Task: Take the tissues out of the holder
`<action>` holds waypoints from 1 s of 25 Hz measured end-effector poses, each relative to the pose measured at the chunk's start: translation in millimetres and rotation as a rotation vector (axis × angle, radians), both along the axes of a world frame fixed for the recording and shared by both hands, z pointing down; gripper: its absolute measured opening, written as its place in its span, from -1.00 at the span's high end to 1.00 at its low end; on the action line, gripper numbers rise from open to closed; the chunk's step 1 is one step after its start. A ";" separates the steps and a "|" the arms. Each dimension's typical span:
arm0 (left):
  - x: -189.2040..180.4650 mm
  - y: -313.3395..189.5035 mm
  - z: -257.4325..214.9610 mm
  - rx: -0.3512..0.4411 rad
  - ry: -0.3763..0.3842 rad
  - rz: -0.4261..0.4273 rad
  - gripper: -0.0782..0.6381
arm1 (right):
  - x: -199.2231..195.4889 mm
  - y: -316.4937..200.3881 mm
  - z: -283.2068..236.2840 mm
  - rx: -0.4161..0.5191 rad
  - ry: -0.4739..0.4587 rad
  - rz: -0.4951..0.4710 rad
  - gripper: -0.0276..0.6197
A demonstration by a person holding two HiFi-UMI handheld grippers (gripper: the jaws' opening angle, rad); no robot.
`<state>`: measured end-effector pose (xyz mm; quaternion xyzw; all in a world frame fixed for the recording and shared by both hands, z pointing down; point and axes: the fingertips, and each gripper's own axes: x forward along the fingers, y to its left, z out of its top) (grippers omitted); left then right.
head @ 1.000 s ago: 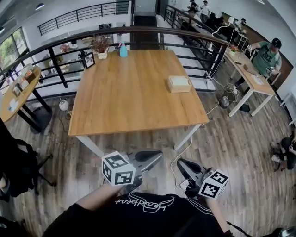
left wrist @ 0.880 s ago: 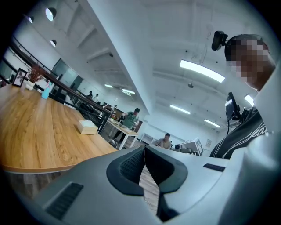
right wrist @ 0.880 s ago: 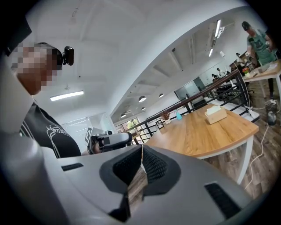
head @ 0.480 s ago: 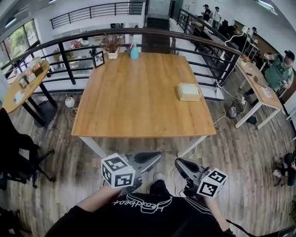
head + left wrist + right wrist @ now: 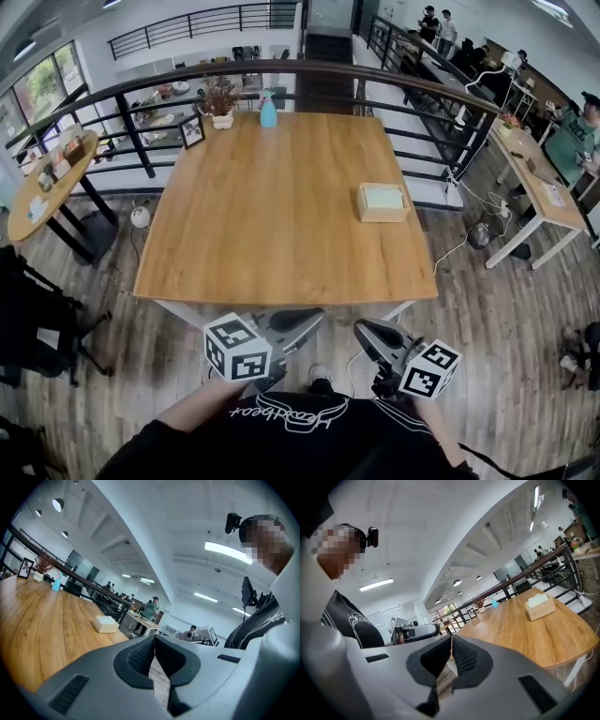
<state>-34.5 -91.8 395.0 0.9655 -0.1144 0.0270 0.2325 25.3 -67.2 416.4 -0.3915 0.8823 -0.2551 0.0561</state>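
tissue holder (image 5: 382,202) lies on table (image 5: 262,216); gripper views alone show jaws together.

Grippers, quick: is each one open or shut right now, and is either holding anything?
Left gripper: jaws shut, nothing between them.
Right gripper: jaws shut, nothing between them.

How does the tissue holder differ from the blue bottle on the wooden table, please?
The tissue holder is a low, wide wooden box with pale tissues on top; the blue bottle is slim and upright. The tissue holder stands alone near the right edge of the wooden table; the blue bottle stands at the far edge, beside a potted plant. Both rest on the same table top.
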 end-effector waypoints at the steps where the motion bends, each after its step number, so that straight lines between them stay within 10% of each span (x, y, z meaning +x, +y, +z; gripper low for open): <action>1: 11.5 -11.1 -1.3 0.000 0.000 -0.002 0.74 | 13.2 -10.4 -1.3 0.002 -0.002 0.006 0.86; 13: 158.7 -123.7 -18.1 0.060 -0.028 0.014 0.74 | 169.2 -124.5 -17.2 0.046 -0.024 0.038 0.86; 25: 208.7 -167.0 -14.0 0.070 -0.062 0.017 0.74 | 218.0 -174.4 -11.9 0.041 -0.039 0.020 0.86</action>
